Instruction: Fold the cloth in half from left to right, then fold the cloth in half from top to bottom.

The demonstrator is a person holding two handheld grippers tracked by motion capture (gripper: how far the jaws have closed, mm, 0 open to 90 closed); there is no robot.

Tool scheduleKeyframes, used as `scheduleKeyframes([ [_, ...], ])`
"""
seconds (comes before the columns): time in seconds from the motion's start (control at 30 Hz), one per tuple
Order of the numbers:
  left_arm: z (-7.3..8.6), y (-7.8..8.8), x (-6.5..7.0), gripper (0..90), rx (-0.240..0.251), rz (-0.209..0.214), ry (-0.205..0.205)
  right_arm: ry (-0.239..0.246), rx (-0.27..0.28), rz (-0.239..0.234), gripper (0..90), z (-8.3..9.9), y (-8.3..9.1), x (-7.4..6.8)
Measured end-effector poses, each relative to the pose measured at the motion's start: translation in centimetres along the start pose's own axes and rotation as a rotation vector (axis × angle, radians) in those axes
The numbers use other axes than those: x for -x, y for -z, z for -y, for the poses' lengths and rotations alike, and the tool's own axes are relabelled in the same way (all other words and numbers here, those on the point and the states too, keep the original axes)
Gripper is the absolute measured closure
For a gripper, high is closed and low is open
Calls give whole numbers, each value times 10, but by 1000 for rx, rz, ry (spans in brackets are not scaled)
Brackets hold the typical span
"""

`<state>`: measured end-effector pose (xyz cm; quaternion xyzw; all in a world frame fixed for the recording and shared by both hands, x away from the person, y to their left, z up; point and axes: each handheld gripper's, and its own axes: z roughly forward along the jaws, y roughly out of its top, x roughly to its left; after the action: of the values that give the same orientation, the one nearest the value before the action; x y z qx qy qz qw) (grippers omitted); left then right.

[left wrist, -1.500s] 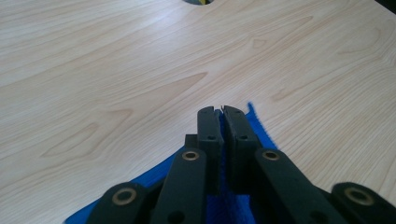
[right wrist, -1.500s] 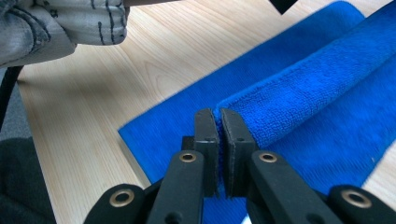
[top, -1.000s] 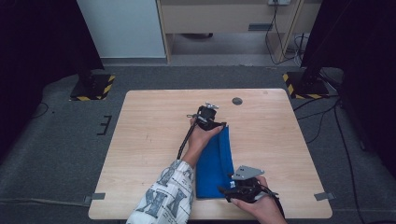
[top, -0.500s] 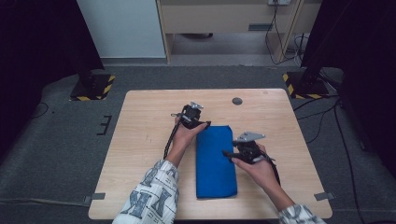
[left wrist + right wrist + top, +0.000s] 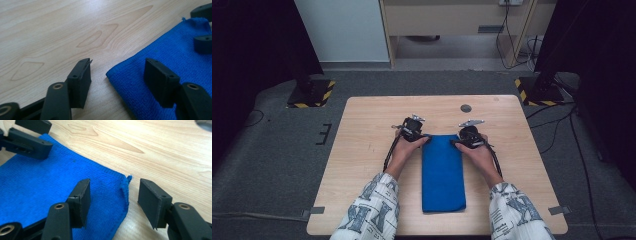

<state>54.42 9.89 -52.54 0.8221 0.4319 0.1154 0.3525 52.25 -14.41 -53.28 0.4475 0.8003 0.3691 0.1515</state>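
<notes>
Both tongs, left gripper and right gripper, have been closing but remain spread astride the blue cloth's 12 o'clock corners mid-table, pinching nothing yet, so I'd guess grabbing and folding it remain.

Wooden table; small dark disc near far edge.

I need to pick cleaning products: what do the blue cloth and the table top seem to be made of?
Blue cloth: apparently microfibre or terry, matte, with a fuzzy looped pile and a stitched hem. Table top: light wood or wood-look laminate, smooth with a faint sheen and visible grain figures.
</notes>
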Motion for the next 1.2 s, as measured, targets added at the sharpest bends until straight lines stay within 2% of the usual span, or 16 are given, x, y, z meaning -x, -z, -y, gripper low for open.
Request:
scheduleKeyframes([
  [0.1,1,0,-1,446,11,3,4,10,8,-12,467,-1,-2,2],
  [0.2,1,0,1,556,11,29,9,38,-7,-24,570,-2,-1,0],
  [0.3,3,1,4,703,12,48,6,54,-27,-47,731,-3,1,-2],
  [0.37,3,1,6,781,5,68,12,48,-29,-68,816,-3,0,-2],
  [0.43,3,1,7,836,3,70,16,38,-30,-88,851,-4,0,-3],
  [0.7,2,3,4,858,29,78,27,-3,-5,-119,863,-6,5,3],
  [0.87,1,6,2,859,45,84,43,7,5,-119,863,-9,6,2],
  [0.97,0,10,2,861,58,85,36,8,18,-121,863,-11,10,1],
  [1.1,-4,18,4,861,103,80,34,3,53,-120,861,-14,17,1],
  [1.2,-7,28,7,860,129,79,19,6,88,-126,860,-18,26,-1],
])
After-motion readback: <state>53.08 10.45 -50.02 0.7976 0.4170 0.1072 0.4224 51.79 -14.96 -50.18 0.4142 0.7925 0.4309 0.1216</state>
